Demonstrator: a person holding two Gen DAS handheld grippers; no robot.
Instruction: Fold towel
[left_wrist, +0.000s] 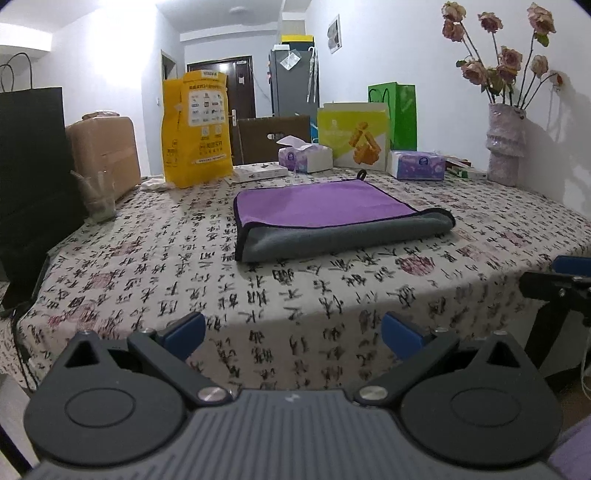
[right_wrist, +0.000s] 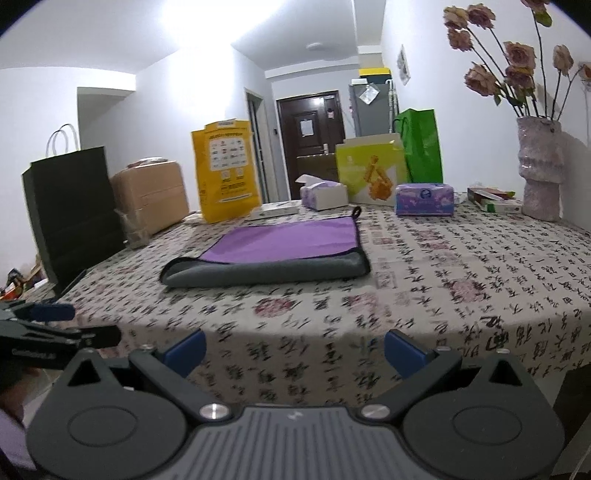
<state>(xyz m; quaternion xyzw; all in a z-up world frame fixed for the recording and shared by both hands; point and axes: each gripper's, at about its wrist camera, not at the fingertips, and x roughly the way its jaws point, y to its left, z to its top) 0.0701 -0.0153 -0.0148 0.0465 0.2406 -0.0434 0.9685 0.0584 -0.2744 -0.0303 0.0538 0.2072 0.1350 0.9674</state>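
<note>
left gripper (left_wrist: 291, 332) and right gripper (right_wrist: 293, 350) agape, empty | towel (left_wrist: 332, 218) folded over, on tabletop (left_wrist: 332, 295) well ahead of both | risk: pinching the patterned tablecloth (right_wrist: 461, 280) or only the top layer, undoing fold

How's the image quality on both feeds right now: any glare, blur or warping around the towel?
Left wrist view: blown-out glare on the upper-left wall; the towel is sharp; the tablecloth bows from fisheye distortion. Right wrist view: ceiling glare at top centre; towel clear; near tablecloth print smeared; open right tongs in shadow.
</note>
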